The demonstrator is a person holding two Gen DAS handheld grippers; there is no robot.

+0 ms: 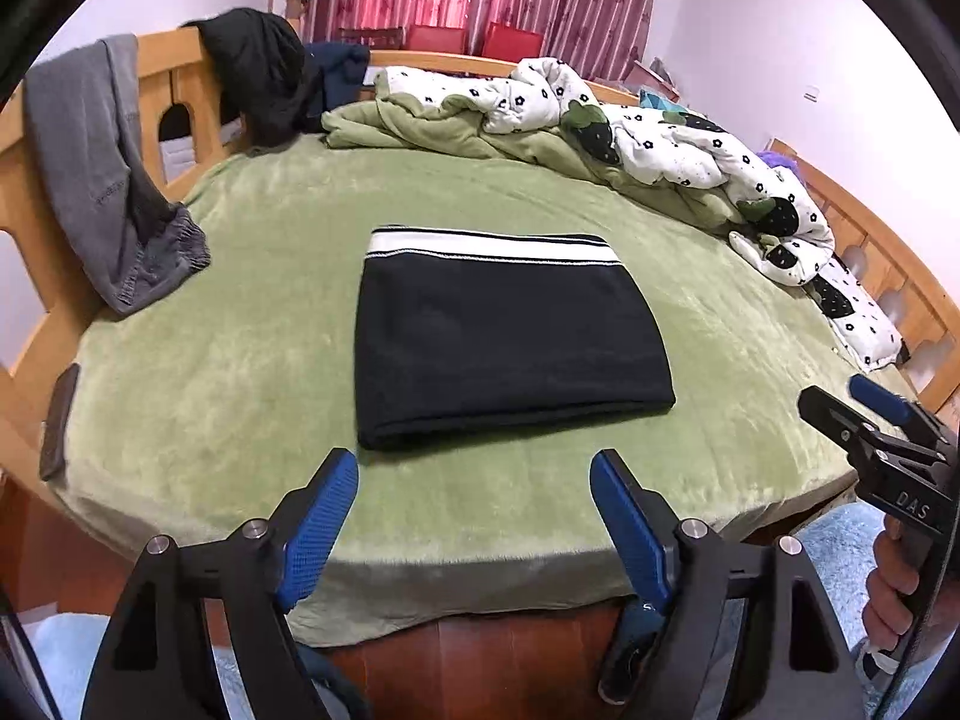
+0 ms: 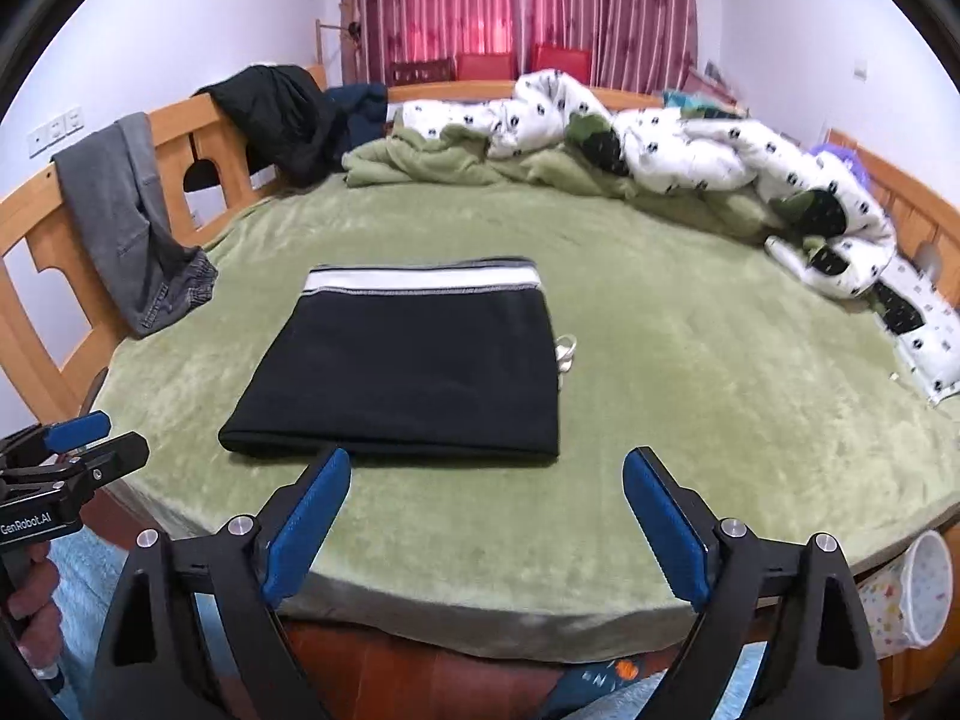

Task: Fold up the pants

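Note:
Black pants (image 1: 510, 342) with a white-striped waistband lie folded into a flat rectangle on the green bed cover (image 1: 240, 372); they also show in the right wrist view (image 2: 408, 378), with a white drawstring poking out at their right side. My left gripper (image 1: 474, 480) is open and empty, just short of the pants' near edge. My right gripper (image 2: 486, 480) is open and empty, near the pants' near right corner. Each gripper appears in the other's view: the right one (image 1: 864, 408), the left one (image 2: 90, 438).
A rumpled white and green quilt (image 1: 630, 132) lies along the far and right side of the bed. Grey trousers (image 1: 102, 180) and dark clothes (image 1: 264, 72) hang over the wooden bed rail (image 1: 18, 228). A phone (image 1: 60, 420) lies at the left edge. A patterned bin (image 2: 912, 594) stands by the bed.

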